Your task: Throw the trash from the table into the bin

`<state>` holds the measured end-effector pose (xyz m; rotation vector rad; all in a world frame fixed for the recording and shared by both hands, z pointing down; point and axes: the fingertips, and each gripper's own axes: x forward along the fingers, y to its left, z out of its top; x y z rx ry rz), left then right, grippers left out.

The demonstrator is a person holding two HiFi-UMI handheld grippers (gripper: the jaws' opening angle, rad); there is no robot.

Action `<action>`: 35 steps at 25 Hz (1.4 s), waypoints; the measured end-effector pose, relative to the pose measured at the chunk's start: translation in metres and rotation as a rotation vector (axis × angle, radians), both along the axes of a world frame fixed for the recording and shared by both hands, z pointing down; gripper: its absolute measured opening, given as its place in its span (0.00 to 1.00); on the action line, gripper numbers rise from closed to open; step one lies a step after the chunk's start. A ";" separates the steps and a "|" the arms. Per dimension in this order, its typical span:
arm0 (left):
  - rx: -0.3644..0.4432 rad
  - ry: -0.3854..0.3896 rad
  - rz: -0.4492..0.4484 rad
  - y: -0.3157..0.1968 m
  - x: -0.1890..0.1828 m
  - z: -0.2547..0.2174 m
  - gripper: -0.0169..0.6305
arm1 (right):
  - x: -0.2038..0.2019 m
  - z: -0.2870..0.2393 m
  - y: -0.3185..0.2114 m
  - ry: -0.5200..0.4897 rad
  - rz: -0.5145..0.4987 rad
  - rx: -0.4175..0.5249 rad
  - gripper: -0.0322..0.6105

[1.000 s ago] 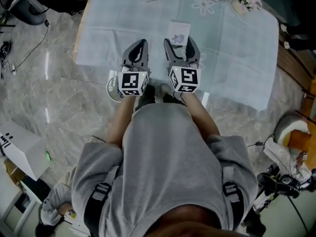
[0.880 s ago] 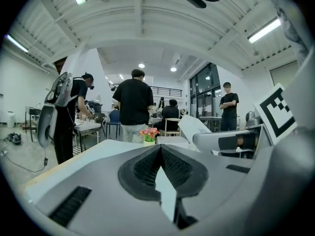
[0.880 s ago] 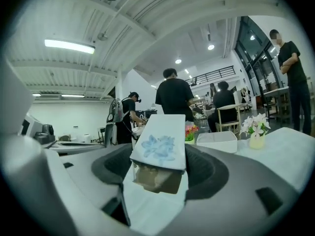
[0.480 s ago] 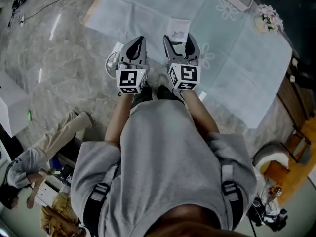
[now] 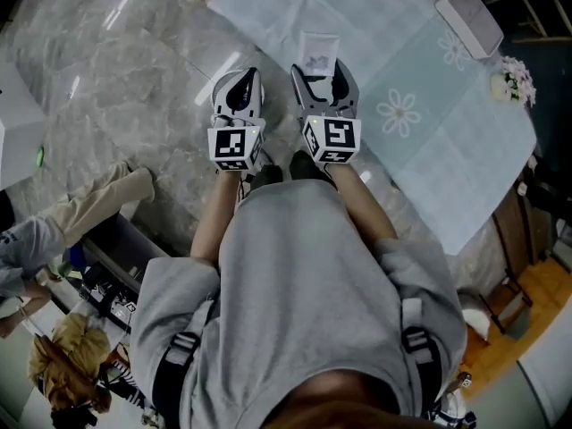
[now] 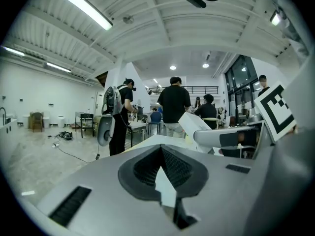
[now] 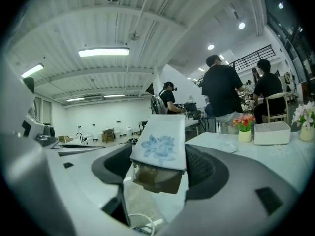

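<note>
My right gripper (image 5: 322,71) is shut on a white packet with a blue flower print (image 5: 319,50); the packet (image 7: 160,149) stands up between the jaws in the right gripper view. It hangs over the near edge of the table with the pale blue cloth (image 5: 420,123). My left gripper (image 5: 236,90) sits beside it over the marble floor, jaws shut. A thin pale sliver shows between the left pads (image 6: 170,168); I cannot tell whether it is a thing. No bin is in view.
A white box (image 5: 471,16) and small flowers (image 5: 511,83) stand on the far side of the table. People sit or crouch at the lower left (image 5: 54,239), next to dark gear. Others stand in the room beyond (image 6: 173,104).
Both grippers have swung together to the left, off the table's middle toward its edge and the floor. The packet stays in the right gripper. The white round thing on the floor is hidden now.
</note>
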<state>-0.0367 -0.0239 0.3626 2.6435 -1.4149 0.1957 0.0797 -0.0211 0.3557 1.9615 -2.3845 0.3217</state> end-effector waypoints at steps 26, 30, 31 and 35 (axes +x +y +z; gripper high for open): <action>-0.176 0.060 -0.264 0.020 -0.180 0.121 0.04 | -0.223 0.133 -0.013 0.149 -0.424 -0.157 0.57; -0.201 0.047 -0.281 0.008 -0.179 0.153 0.04 | -0.225 0.173 -0.029 0.144 -0.459 -0.194 0.57; -0.206 0.045 -0.287 0.006 -0.179 0.159 0.04 | -0.225 0.180 -0.032 0.142 -0.466 -0.200 0.57; -0.233 0.035 -0.309 0.000 -0.183 0.186 0.04 | -0.228 0.210 -0.040 0.133 -0.490 -0.229 0.57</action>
